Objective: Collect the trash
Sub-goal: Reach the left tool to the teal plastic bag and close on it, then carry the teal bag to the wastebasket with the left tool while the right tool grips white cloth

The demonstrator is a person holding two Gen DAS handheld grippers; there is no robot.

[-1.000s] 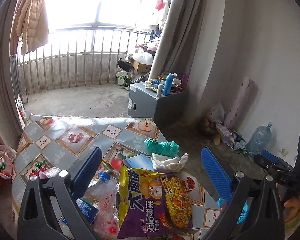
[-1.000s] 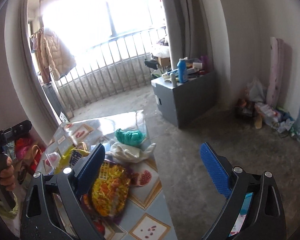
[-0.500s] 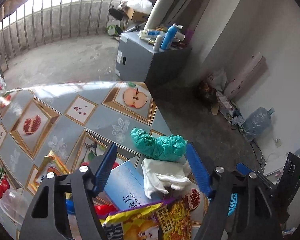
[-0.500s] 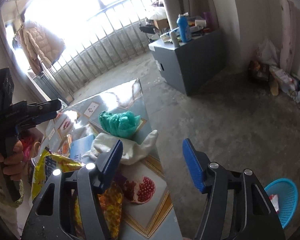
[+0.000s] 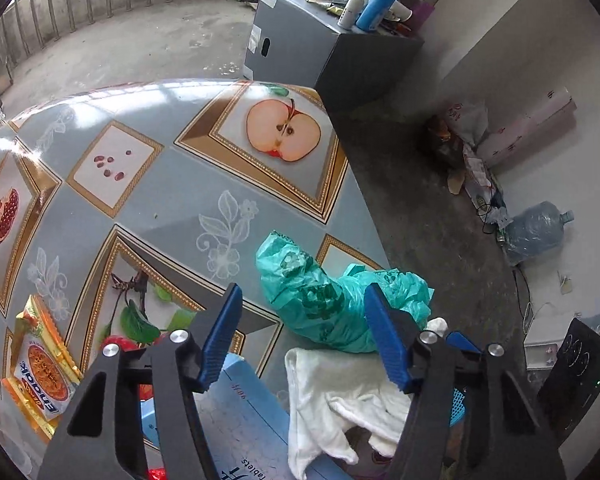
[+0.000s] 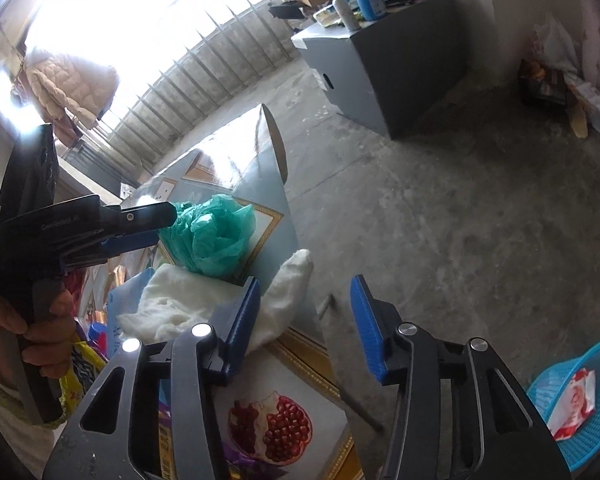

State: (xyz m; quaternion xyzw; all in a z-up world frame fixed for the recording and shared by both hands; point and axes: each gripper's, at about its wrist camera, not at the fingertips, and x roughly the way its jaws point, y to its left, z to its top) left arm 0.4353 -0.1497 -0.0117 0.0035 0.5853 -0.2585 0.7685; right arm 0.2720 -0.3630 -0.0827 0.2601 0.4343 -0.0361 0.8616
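Note:
On the fruit-patterned table (image 5: 148, 200) a crumpled green plastic bag (image 5: 328, 300) lies near the right edge. A white cloth (image 5: 340, 392) lies just in front of it. My left gripper (image 5: 304, 320) hangs over the green bag with its jaws closing; the bag sits between the blue pads (image 5: 384, 336), which do not press on it. In the right wrist view the left gripper (image 6: 160, 226) reaches the green bag (image 6: 212, 236). My right gripper (image 6: 304, 312) is closing over the tip of the white cloth (image 6: 180, 304), not gripping it.
A blue box (image 5: 244, 420) and an orange packet (image 5: 44, 368) lie on the table's near side. A blue basket (image 6: 580, 400) holding a wrapper stands on the concrete floor at the right. A grey cabinet (image 5: 312, 52) with bottles stands beyond the table.
Both grippers have dropped and tilted down toward the table's right corner, and both pairs of jaws have narrowed. The purple snack bag has slid out of the left wrist view.

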